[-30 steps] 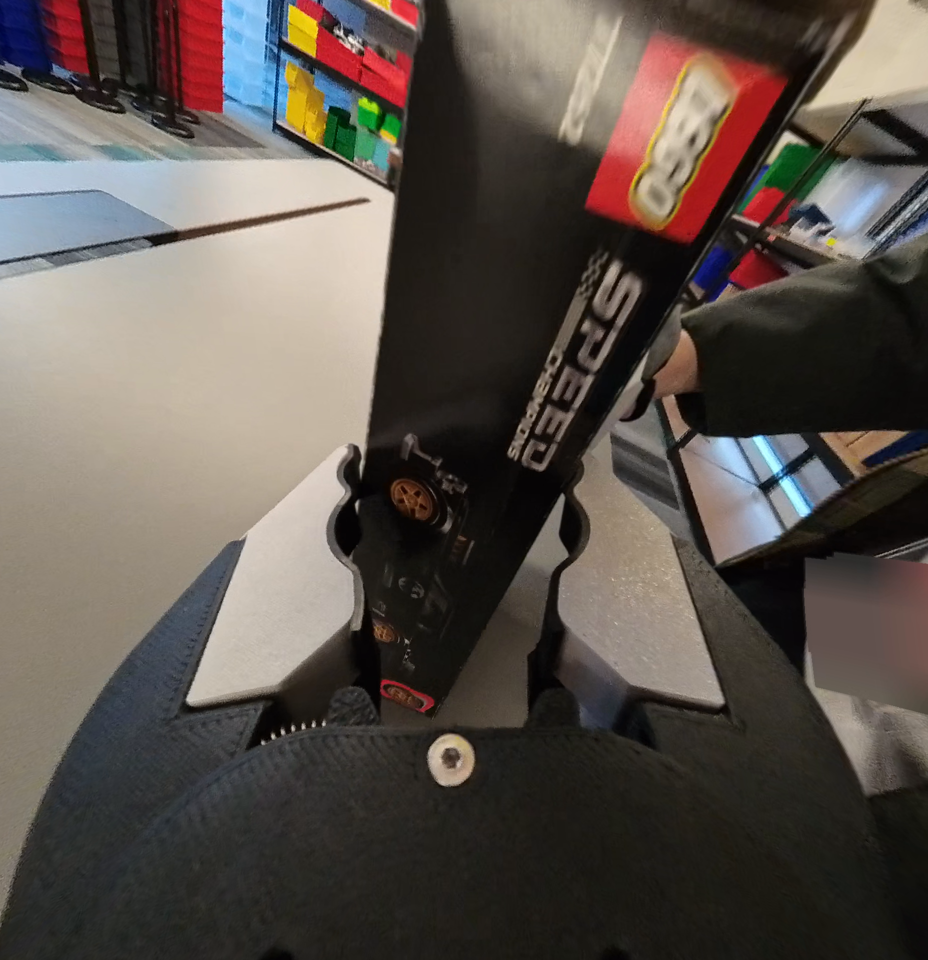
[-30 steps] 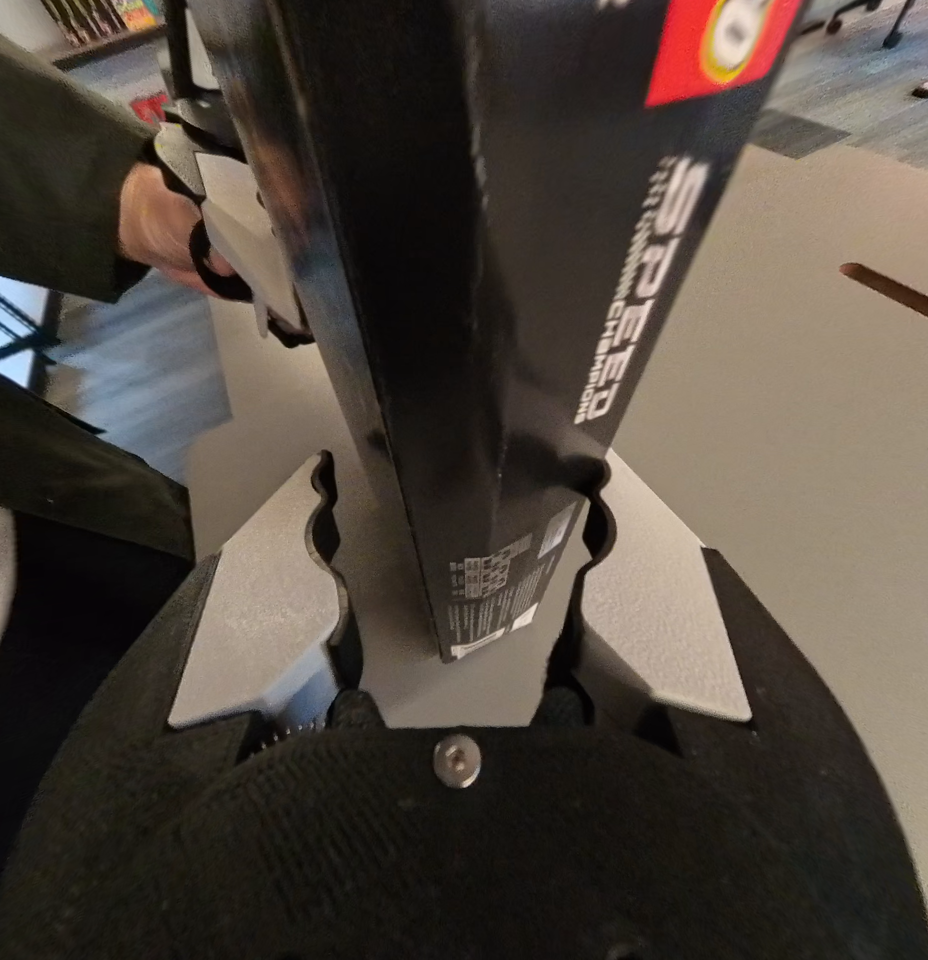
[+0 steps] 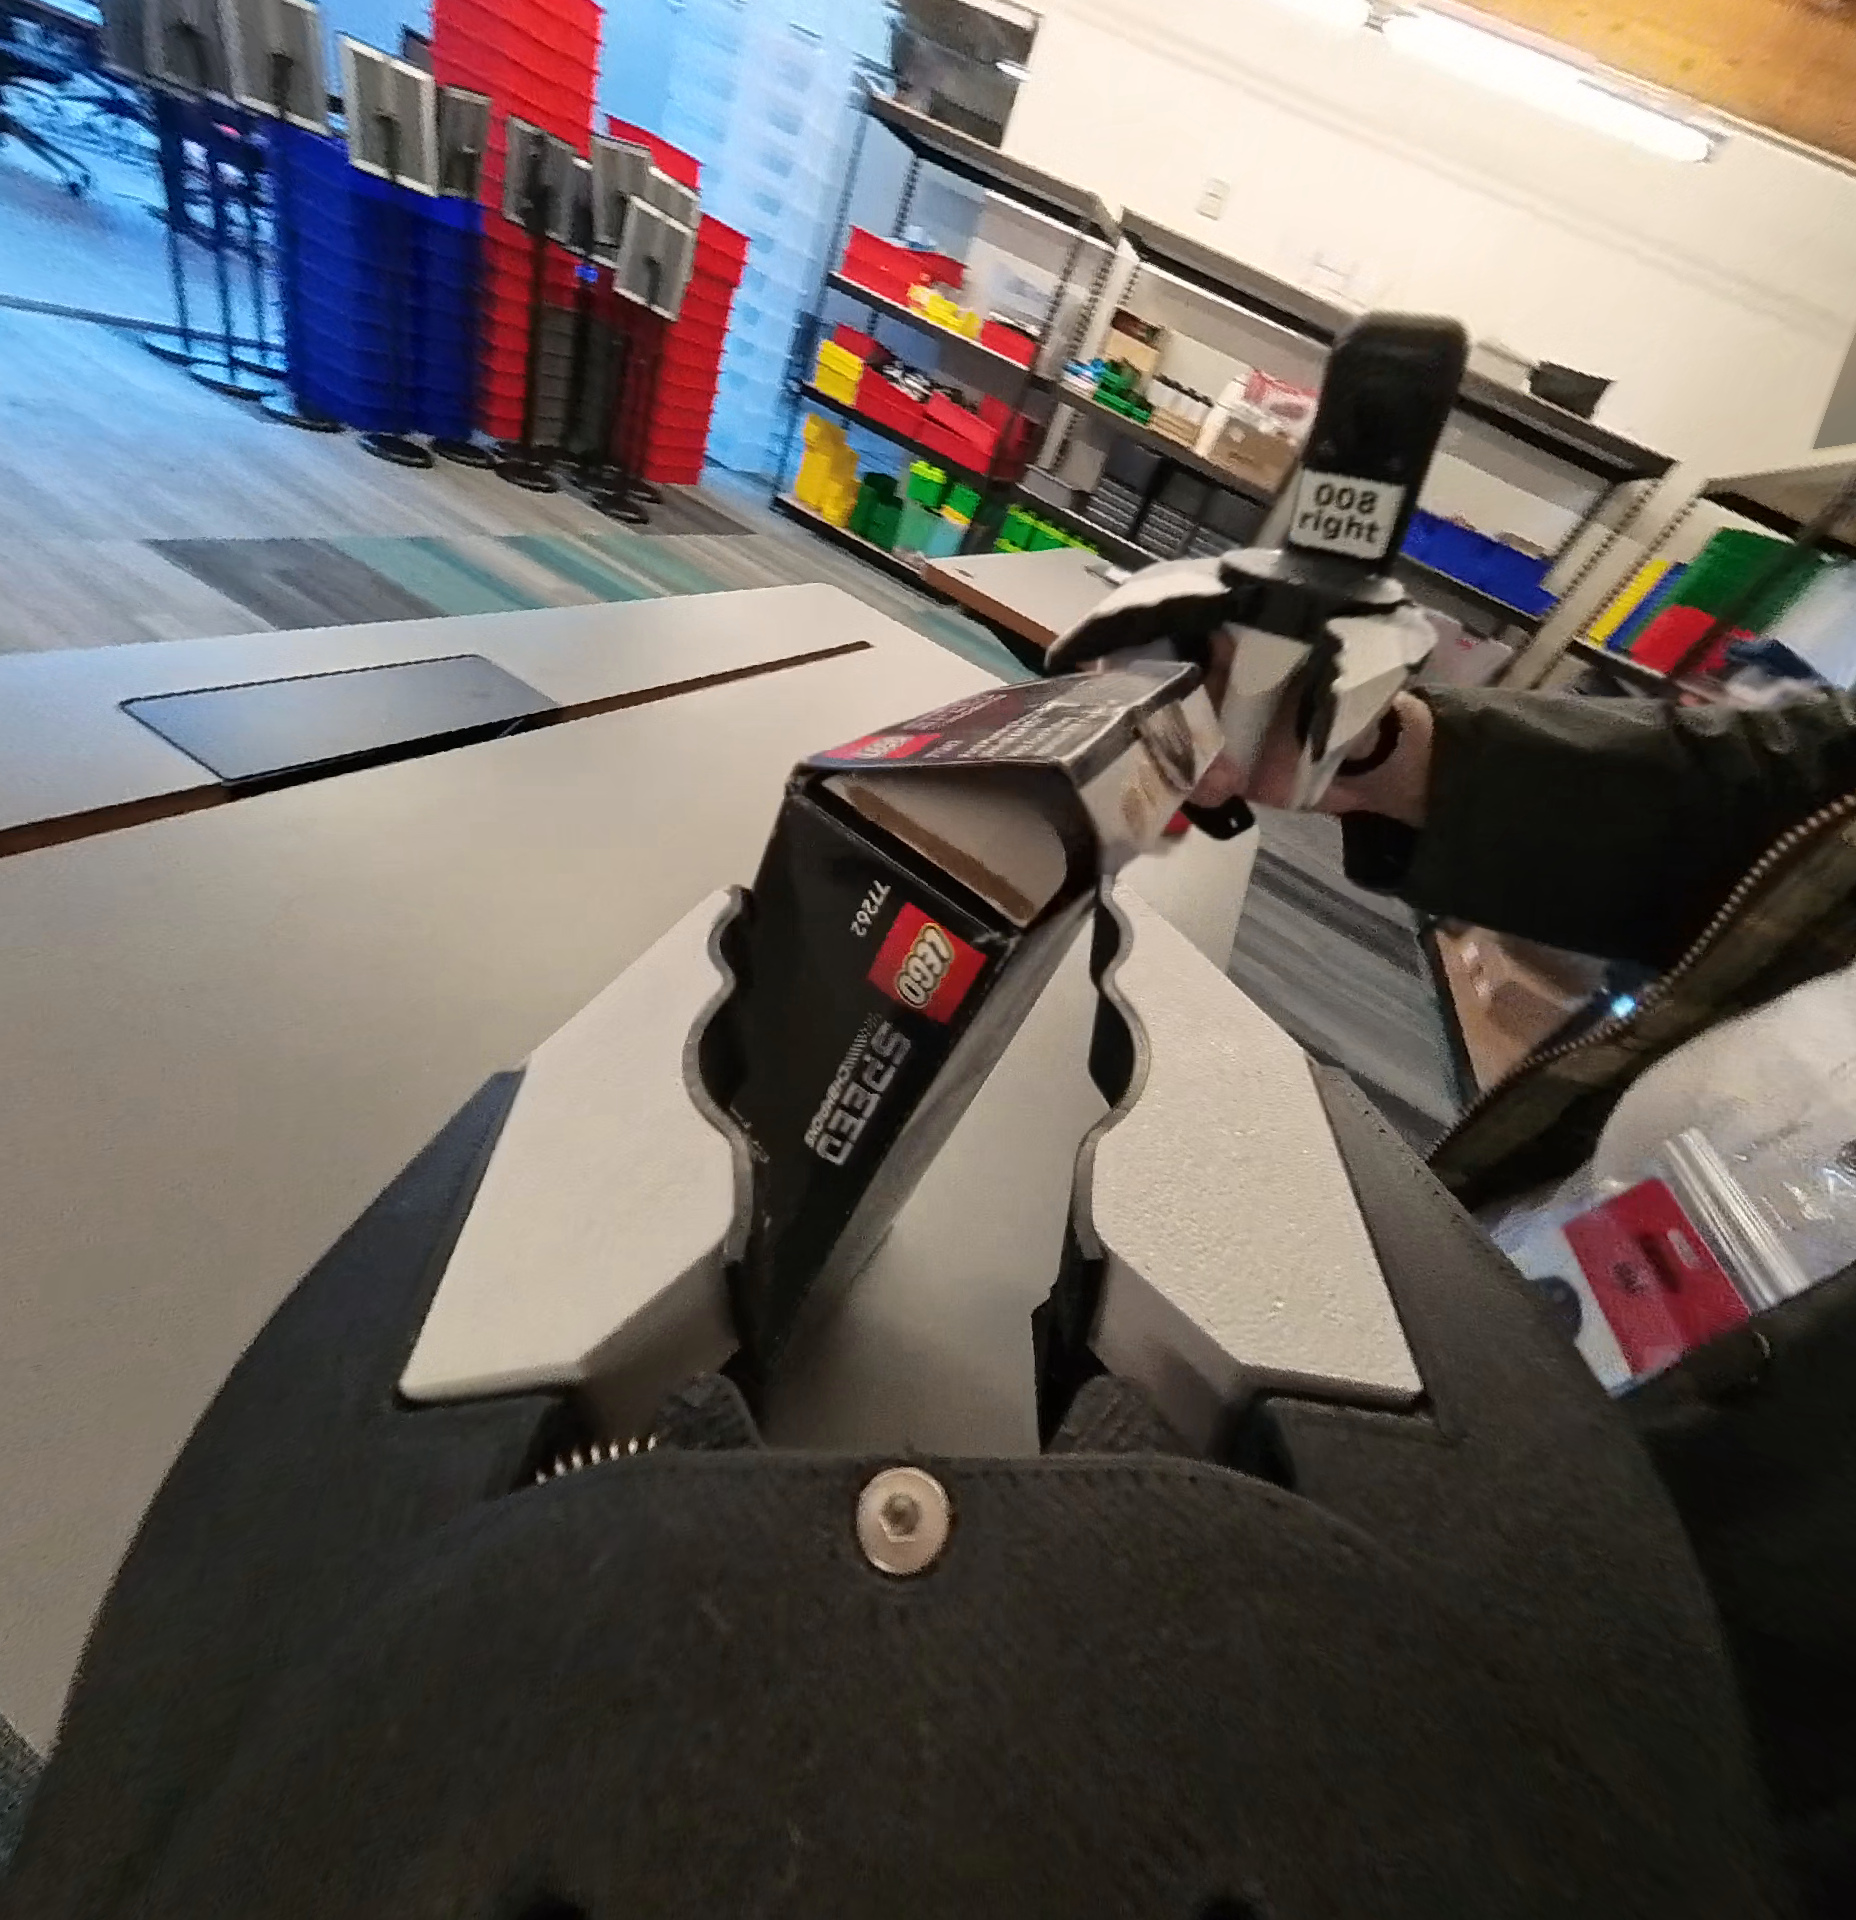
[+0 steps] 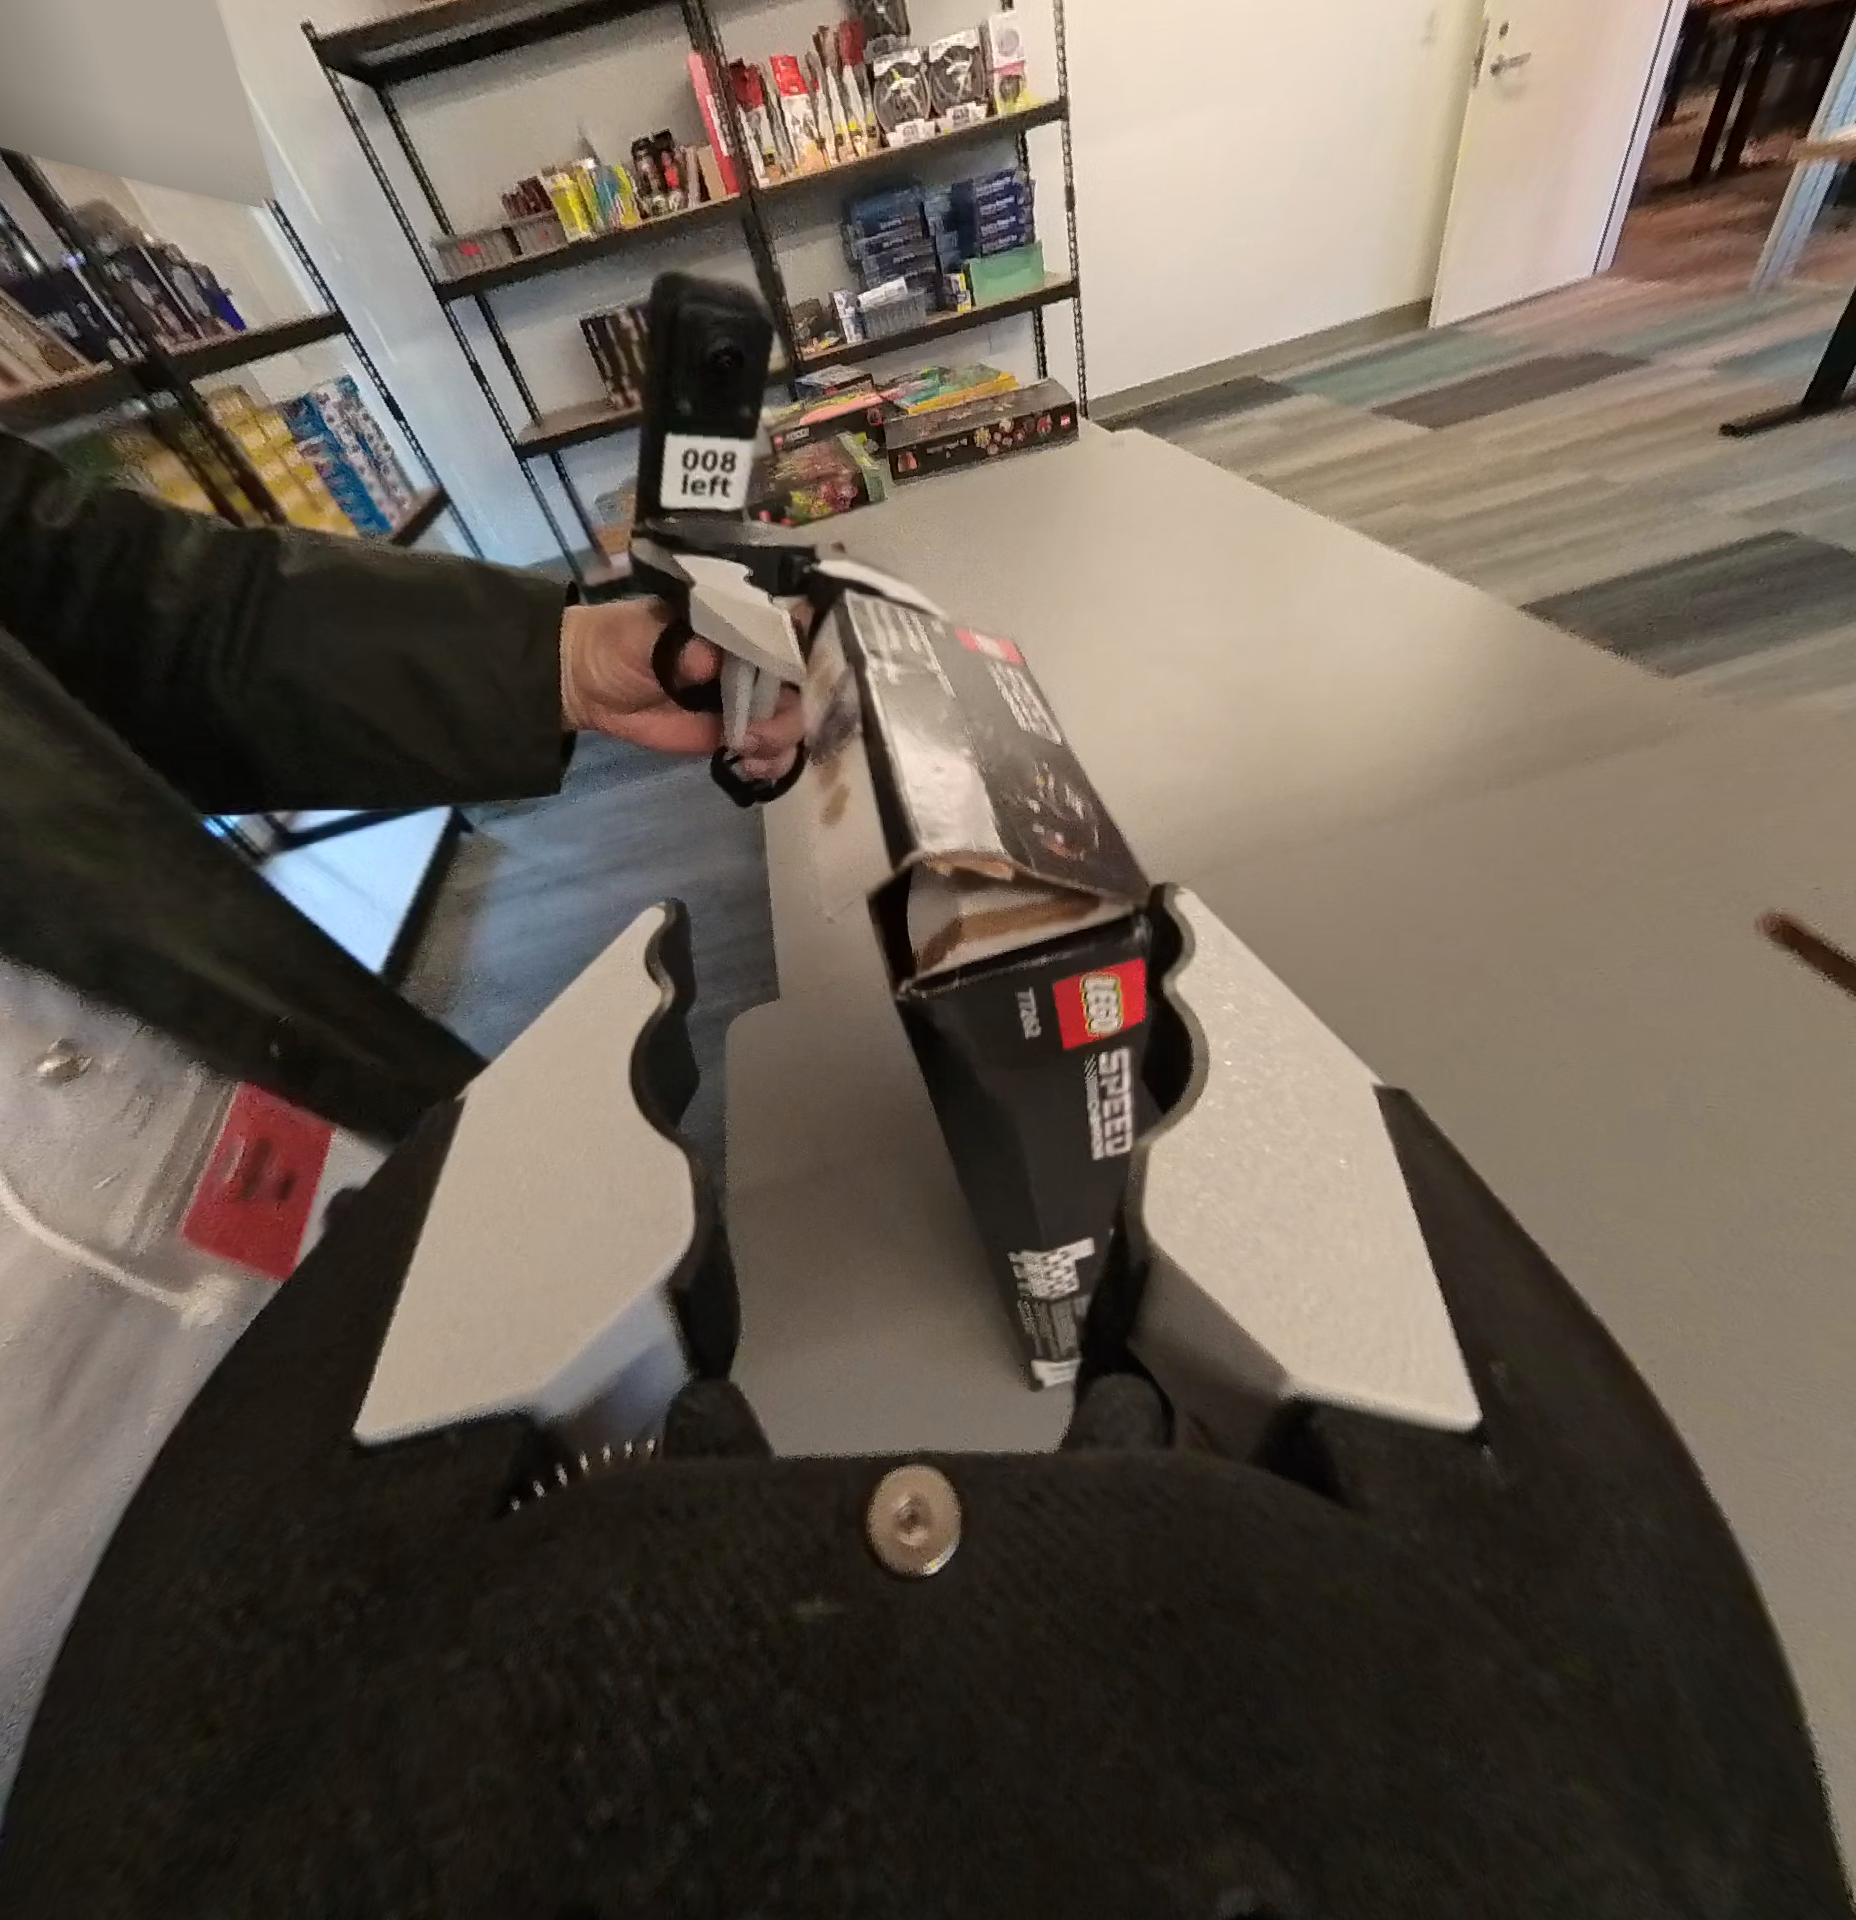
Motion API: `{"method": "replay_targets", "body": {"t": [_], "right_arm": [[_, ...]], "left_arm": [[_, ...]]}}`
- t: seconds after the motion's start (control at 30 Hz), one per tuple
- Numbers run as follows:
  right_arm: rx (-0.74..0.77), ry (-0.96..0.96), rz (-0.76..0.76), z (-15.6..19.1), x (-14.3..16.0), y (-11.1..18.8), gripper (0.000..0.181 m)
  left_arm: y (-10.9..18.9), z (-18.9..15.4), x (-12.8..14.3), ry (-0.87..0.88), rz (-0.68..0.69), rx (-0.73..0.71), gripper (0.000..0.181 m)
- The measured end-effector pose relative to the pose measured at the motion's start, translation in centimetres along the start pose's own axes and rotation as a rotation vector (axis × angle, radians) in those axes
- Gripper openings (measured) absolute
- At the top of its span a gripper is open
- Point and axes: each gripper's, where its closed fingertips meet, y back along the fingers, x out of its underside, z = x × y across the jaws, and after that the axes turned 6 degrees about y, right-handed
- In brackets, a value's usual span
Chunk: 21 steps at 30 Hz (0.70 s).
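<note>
The left gripper [image 3: 908,1049], with pale grey scalloped fingers on a black textured body, has its jaws set fairly wide apart around one end of a long, narrow black cardboard box [image 3: 882,1029] bearing a red square logo. The box leans against the left finger [image 3: 612,1195], while a gap shows beside the right finger at the base; whether the jaws truly pinch it cannot be told.

The right gripper [image 4: 924,1122], built the same way, also stands well open. The box [image 4: 1049,1101] lies against its right finger [image 4: 1277,1174] only, with clear space to the left finger [image 4: 550,1174].

The box is held above the pale grey table [image 3: 228,1039], spanning between the two grippers. Its end flap [image 3: 1007,727] is partly lifted (brown card interior shows through the gap), and nothing inside can be made out.

In the right wrist view, a hand [image 4: 633,675] in a dark sleeve grips the left tool's handle. Metal shelving [image 3: 1059,416] with coloured bins stands behind.
</note>
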Motion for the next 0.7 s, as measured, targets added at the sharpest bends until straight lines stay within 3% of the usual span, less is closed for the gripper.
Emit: {"method": "replay_targets", "body": {"t": [0.17,0.23,0.37,0.53,0.7], "right_arm": [[-0.038,0.024,0.032,-0.9,-3.2,-0.8,0.083],[-0.113,0.028,0.137,-0.8,-2.3,-2.1,0.069],[-0.127,0.132,0.391,-1.1,1.4,-3.6,0.069],[-0.067,0.127,0.392,-1.4,1.2,-4.3,0.061],[-0.070,0.105,0.524,-1.0,1.2,-4.3,0.058]], "left_arm": [[0.5,-1.0,-0.7,-0.030,-0.021,-0.045,0.062],[0.2,-1.6,-1.0,-0.067,-0.006,-0.051,0.062],[-1.3,-0.9,-0.4,-0.143,0.067,-0.114,0.074],[-2.1,-0.2,0.1,-0.031,0.085,-0.049,0.064],[-1.4,-0.6,-0.5,-0.148,0.124,0.008,0.054]]}}
